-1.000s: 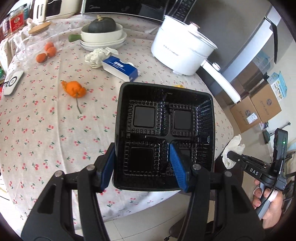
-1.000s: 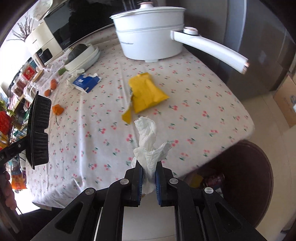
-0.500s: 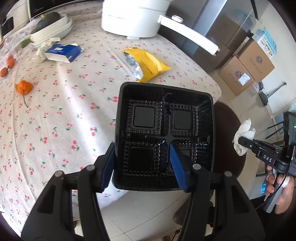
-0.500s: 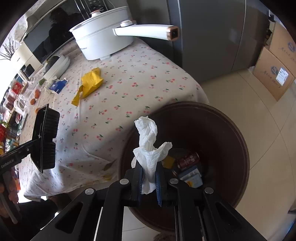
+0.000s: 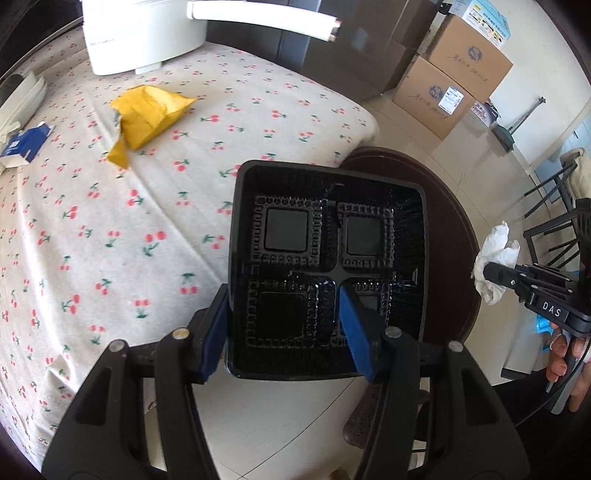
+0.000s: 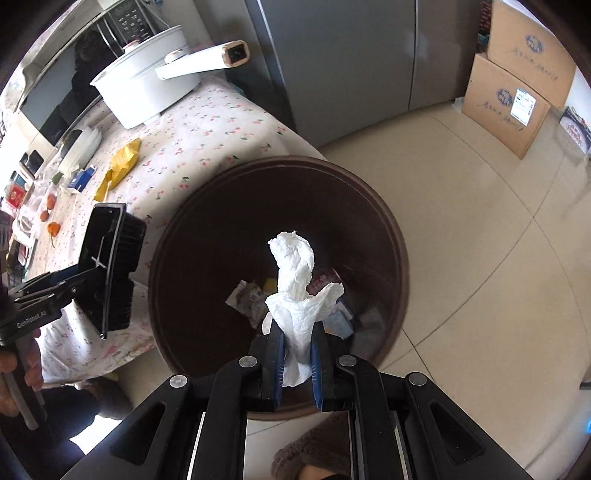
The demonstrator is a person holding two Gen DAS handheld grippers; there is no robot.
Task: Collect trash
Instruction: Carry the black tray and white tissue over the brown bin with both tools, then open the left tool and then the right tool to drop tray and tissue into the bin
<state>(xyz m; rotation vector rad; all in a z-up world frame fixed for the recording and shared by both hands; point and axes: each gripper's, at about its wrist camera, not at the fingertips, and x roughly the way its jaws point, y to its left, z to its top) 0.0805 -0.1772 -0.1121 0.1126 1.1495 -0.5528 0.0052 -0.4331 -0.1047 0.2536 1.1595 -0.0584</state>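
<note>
tissue and tray held at the bin

the right gripper (image 6: 297,363) clamps a crumpled tissue (image 6: 297,280) that stands upright at frame centre, over the open brown bin (image 6: 391,236). the left gripper (image 5: 284,332) grips the near wall of a black tray (image 5: 327,254), its open face toward the camera, between the table (image 5: 92,221) edge and the bin.

Your black tray (image 5: 327,254) covers much of the brown bin (image 5: 448,236) behind it. In the right wrist view, the crumpled tissue (image 6: 297,291) hides part of the bin's litter (image 6: 251,297); the pieces are too small to identify. The white pot (image 5: 144,33) is cut off at the top edge.
</note>
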